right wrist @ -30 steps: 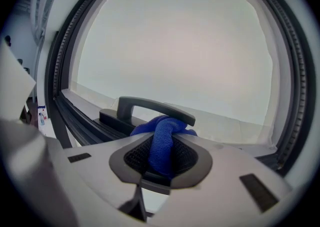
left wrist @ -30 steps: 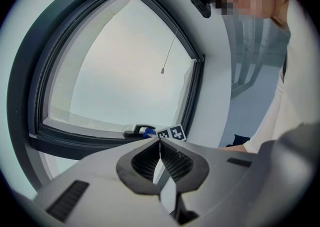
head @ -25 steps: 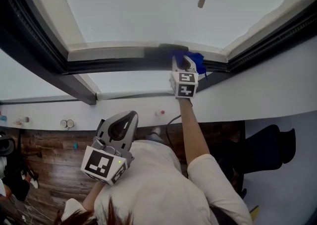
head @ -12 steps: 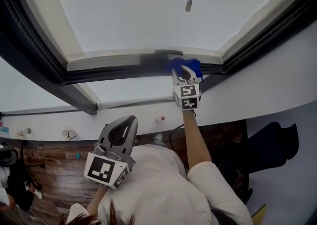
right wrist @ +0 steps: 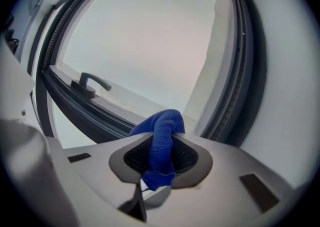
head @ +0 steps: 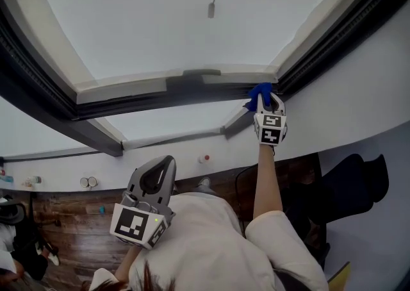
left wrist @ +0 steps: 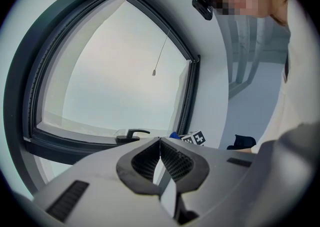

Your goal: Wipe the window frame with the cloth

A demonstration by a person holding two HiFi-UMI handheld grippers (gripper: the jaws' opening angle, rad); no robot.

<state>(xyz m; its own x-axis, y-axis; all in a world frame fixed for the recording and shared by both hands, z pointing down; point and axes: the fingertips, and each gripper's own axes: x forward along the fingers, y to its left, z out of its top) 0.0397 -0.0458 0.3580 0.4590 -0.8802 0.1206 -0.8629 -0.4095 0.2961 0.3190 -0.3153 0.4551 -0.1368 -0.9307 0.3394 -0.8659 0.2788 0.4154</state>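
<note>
The right tongs (head: 271, 100) clench a blue knitted cloth (right wrist: 161, 133), bunched into a soft fold, at the lower right corner of the window frame (head: 147, 99) — the end of the bottom rail, I judge, with the dark ribbed uprights left to wipe. The left tongs (left wrist: 160, 145) are closed, empty and held low.

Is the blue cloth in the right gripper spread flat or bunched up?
Bunched up: the blue cloth is a thick wad that the right gripper pinches between its jaws.
</note>
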